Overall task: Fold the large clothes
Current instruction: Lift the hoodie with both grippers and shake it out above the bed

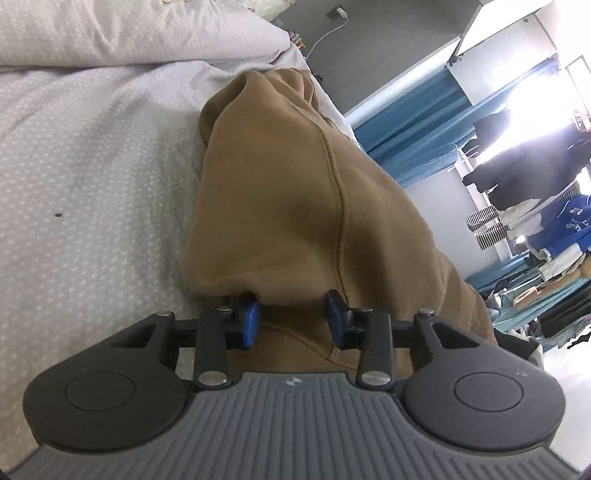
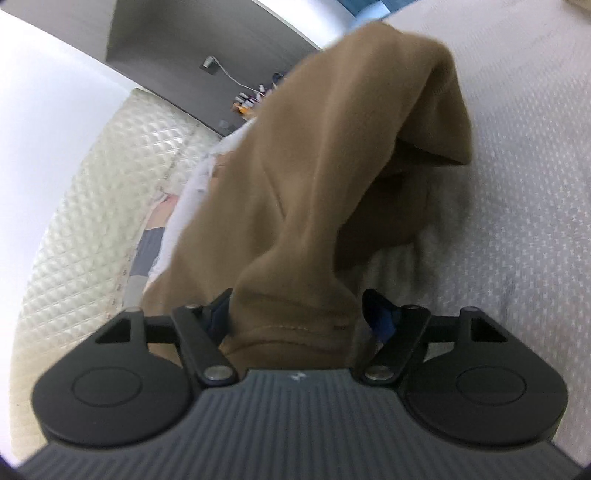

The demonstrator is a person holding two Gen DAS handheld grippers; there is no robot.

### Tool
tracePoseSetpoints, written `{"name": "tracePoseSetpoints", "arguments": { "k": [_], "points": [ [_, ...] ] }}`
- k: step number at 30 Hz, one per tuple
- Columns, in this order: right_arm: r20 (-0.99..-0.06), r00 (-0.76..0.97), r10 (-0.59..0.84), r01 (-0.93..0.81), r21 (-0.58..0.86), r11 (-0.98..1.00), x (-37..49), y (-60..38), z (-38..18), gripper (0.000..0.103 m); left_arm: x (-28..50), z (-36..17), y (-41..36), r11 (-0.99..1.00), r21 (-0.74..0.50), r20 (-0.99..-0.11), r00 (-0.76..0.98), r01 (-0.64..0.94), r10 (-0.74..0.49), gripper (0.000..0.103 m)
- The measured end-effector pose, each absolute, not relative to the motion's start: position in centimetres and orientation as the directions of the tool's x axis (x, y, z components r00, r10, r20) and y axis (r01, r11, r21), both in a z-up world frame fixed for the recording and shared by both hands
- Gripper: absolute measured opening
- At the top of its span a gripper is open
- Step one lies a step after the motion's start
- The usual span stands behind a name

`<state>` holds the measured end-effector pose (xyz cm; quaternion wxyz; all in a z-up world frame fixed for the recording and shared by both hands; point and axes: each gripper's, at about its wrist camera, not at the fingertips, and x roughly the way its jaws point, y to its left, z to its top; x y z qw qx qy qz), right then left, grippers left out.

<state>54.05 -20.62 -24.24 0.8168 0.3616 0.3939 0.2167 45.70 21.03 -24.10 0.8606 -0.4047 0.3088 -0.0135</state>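
A large tan garment (image 1: 295,192) lies bunched along the edge of a bed with a pale grey dotted cover (image 1: 92,184). My left gripper (image 1: 291,319) is at its near end. The blue pads (image 1: 249,319) stand apart with tan cloth lying between and over their tips, not pinched. In the right wrist view the same garment (image 2: 332,155) rises in a thick fold. My right gripper (image 2: 297,314) straddles a rolled hem; the left finger is buried in cloth and a thin dark gap shows beside the right pad (image 2: 382,317).
A pillow (image 1: 129,29) lies at the bed's head. Blue curtains (image 1: 406,122) and a pile of clothes (image 1: 546,229) are off to the right. A quilted white headboard (image 2: 92,206) and a grey wall with a charger cable (image 2: 221,70) are beyond the garment.
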Motion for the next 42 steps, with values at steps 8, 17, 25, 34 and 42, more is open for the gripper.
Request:
{"name": "tracePoseSetpoints", "arguments": {
  "k": [8, 17, 25, 34, 42],
  "points": [
    [-0.438, 0.623, 0.648, -0.256, 0.669, 0.698, 52.0, -19.3, -21.3, 0.043, 45.4, -24.1, 21.3, 0.672, -0.705, -0.502, 0.829, -0.226, -0.247, 0.031],
    [-0.246, 0.666, 0.705, -0.486, 0.574, 0.659, 44.9, -18.4, -14.4, 0.022, 38.9, -20.8, 22.4, 0.569, -0.816, -0.287, 0.923, -0.097, -0.255, 0.021],
    [-0.155, 0.686, 0.711, -0.563, 0.507, 0.653, 39.4, -17.3, -11.6, 0.021, 33.8, -16.5, 21.8, 0.541, -0.809, -0.008, 0.917, 0.228, -0.398, 0.003],
    [-0.108, 0.742, 0.662, -0.512, 0.546, 0.663, 37.3, -18.4, -10.5, 0.017, 30.0, -16.4, 23.4, 0.600, -0.799, -0.152, 0.951, 0.042, -0.269, 0.004],
    [-0.106, 0.786, 0.609, -0.426, 0.621, 0.658, 38.5, -18.6, -11.8, 0.015, 34.3, -21.4, 24.8, 0.483, -0.871, -0.255, 0.921, -0.087, -0.294, 0.056]
  ]
}}
